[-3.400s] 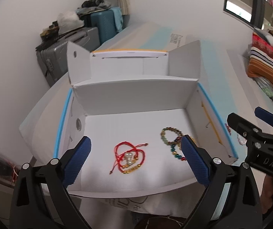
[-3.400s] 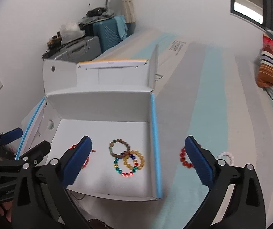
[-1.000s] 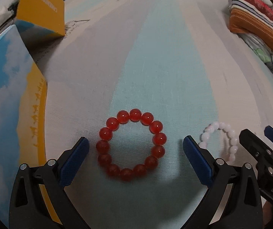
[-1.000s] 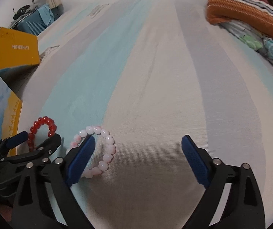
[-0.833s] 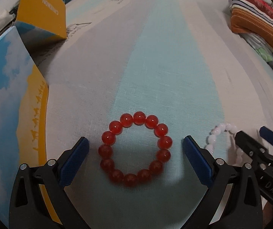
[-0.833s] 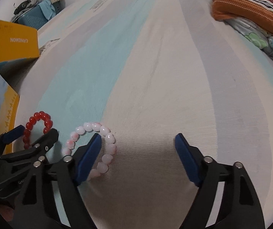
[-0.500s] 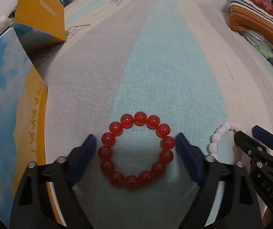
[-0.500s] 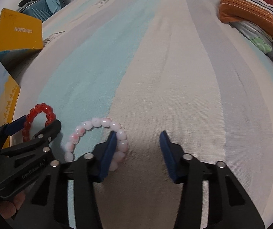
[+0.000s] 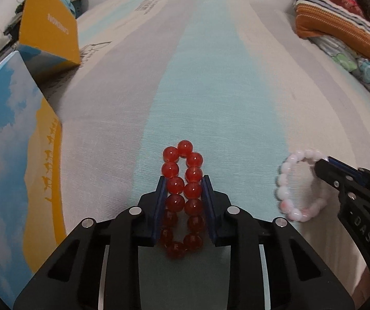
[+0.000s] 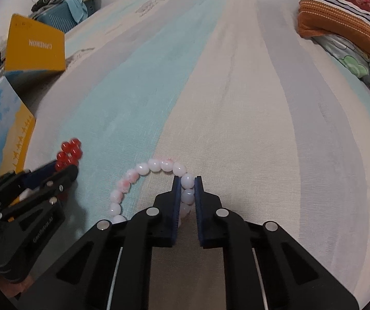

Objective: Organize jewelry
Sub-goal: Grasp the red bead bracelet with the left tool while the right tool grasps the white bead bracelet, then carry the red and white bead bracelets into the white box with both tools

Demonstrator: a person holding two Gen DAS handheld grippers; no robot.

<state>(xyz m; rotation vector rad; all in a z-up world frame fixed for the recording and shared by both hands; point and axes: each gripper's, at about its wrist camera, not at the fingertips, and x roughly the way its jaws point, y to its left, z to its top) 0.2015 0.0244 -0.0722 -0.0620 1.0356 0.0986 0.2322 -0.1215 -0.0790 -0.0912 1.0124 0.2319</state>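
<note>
A red bead bracelet (image 9: pixel 183 180) lies on the striped bed sheet, squeezed into a narrow double row. My left gripper (image 9: pixel 183 180) is closing on it, both blue pads pressing its sides. To its right, a pale pink-white bead bracelet (image 9: pixel 292 180) lies on the sheet. In the right wrist view my right gripper (image 10: pixel 187 180) is shut on the right side of this white bracelet (image 10: pixel 143 178), with beads pinched between the pads. The left gripper (image 10: pixel 55 170) shows there at the lower left with the red bracelet (image 10: pixel 69 149) sticking out of it.
A blue and yellow cardboard box (image 9: pixel 11 155) stands at the left, its yellow flap (image 9: pixel 47 25) raised behind. Folded striped blankets (image 9: pixel 340 25) lie at the far right. Suitcases (image 10: pixel 63 5) stand beyond the bed at the far left.
Both grippers went from wide open to closed. The left one squeezed the round red bracelet into a narrow loop; the right one pinched the white bracelet's right side.
</note>
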